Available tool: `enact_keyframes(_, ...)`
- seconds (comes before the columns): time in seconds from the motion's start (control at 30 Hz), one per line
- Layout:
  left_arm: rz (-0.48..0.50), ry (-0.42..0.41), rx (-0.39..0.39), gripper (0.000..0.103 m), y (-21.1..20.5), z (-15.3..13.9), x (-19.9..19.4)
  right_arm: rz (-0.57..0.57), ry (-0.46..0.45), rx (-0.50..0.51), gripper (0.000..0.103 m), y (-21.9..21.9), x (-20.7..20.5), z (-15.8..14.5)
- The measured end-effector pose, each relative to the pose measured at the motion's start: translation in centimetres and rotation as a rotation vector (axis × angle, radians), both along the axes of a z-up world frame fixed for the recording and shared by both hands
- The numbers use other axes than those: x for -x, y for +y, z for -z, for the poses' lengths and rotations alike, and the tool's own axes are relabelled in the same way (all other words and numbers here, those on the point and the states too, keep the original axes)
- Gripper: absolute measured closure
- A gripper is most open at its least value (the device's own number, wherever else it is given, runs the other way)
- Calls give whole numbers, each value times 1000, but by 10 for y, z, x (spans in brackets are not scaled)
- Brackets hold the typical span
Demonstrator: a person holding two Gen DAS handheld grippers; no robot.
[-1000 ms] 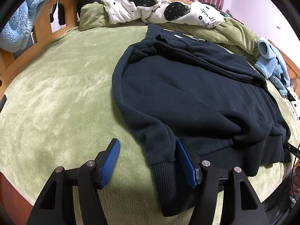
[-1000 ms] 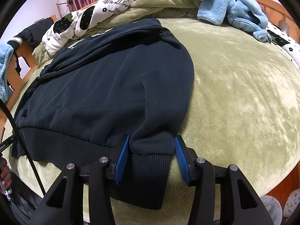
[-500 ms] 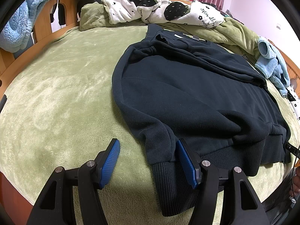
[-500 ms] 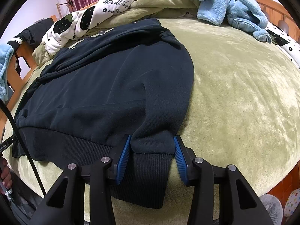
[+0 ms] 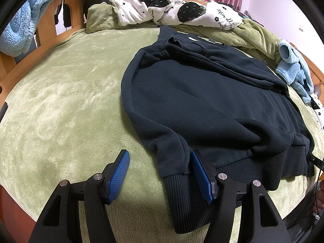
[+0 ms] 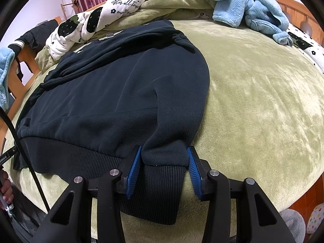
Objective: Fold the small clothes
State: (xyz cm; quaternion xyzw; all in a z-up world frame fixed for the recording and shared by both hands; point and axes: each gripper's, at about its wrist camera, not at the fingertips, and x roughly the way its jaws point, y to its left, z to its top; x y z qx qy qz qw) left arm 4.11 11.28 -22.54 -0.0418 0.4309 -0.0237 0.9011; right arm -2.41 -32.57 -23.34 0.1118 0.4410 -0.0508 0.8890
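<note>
Change since the earlier frames: the right gripper (image 6: 163, 170) has narrowed slightly around its cuff; nothing else has shifted.

Item: dark navy sweatshirt (image 5: 202, 105), lying flat on the bed's green blanket (image 5: 60, 105), hem toward the cameras, both sleeves folded down along the sides; ribbed cuffs at the near edge.

Right gripper: jaws set narrow, bracketing the right sleeve cuff (image 6: 162, 174); both pads sit at the cuff's sides, apparently touching but not yet pinching it.

Left gripper (image 5: 160, 175): jaws wide; the left sleeve cuff (image 5: 178, 182) lies against the right-hand pad only, a bare gap of blanket beside the other pad.

Surroundings: white patterned quilt (image 5: 162, 10) and light blue fleece garment (image 6: 253, 14) at the far side; wooden bed frame (image 5: 50, 30).

Handling note, by judgement: centre the left gripper over its cuff before closing; grip both cuffs evenly and lift together, so the fold stays square.
</note>
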Motion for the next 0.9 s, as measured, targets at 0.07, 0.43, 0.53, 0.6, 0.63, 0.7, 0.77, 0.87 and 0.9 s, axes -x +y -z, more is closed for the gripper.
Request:
enact_keyframes(0.07,0,0,0,42,0,0,0,-2,2,-6,59,-1,0,0)
enact_keyframes(0.43,25,15,26,60,-3,1,-2,-4,-4,12,67,1,-3,-2)
enact_keyframes(0.53,49,12,40,80,-9,1,-1,-19,-8,29,79,3,-5,-4)
enact_keyframes(0.6,51,1,18,89,-13,-1,1,-26,-17,24,83,2,-4,-7)
enact_keyframes(0.63,56,-1,17,90,-14,-2,2,-26,-22,11,84,0,-2,-9)
enact_keyframes(0.7,51,-6,34,91,-12,-6,6,-18,-35,-22,87,-5,2,-12)
enact_keyframes(0.77,40,-12,58,91,-8,-10,12,-12,-55,-53,90,-9,8,-18)
enact_keyframes(0.87,23,-24,69,91,-5,-16,22,-8,-93,-64,91,-12,19,-29)
enact_keyframes(0.9,21,-30,63,91,-6,-19,26,-8,-96,-59,91,-11,22,-32)
